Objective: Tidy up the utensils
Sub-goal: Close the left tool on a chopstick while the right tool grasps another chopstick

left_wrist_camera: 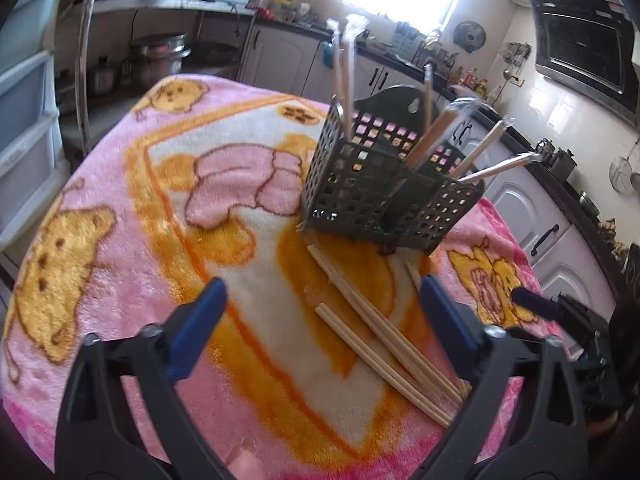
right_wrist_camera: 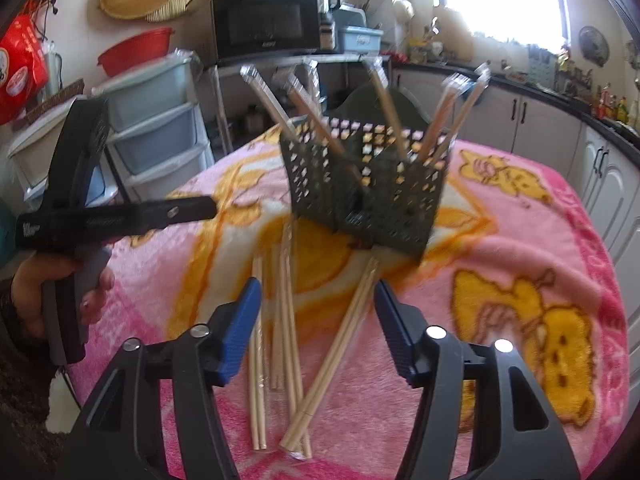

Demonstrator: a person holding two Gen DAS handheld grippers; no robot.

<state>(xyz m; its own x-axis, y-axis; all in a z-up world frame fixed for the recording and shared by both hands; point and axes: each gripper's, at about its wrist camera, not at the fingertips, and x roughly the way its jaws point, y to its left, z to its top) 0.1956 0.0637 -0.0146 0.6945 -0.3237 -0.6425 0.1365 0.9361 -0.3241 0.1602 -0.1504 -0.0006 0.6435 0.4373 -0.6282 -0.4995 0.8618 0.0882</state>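
Observation:
A dark green perforated basket [left_wrist_camera: 384,192] stands on the pink blanket with several wrapped chopstick pairs leaning out of it. Loose chopsticks [left_wrist_camera: 380,344] lie on the blanket in front of it. My left gripper [left_wrist_camera: 323,284] hangs open over them, its right finger close beside the bundle, with nothing pressed between the pads. In the right wrist view the basket [right_wrist_camera: 368,192] is just ahead, and the loose chopsticks [right_wrist_camera: 288,340] fan out below my right gripper [right_wrist_camera: 316,286]. It stands open around them and grips none. A hand [right_wrist_camera: 56,300] holds the left gripper's handle at left.
The pink and orange blanket [left_wrist_camera: 120,208] covers the whole table. Plastic drawers [right_wrist_camera: 156,128] and a microwave [right_wrist_camera: 264,24] stand beyond the far left edge, white cabinets [right_wrist_camera: 608,184] along the right. A blue fingertip [left_wrist_camera: 532,302] of the other gripper shows at the right.

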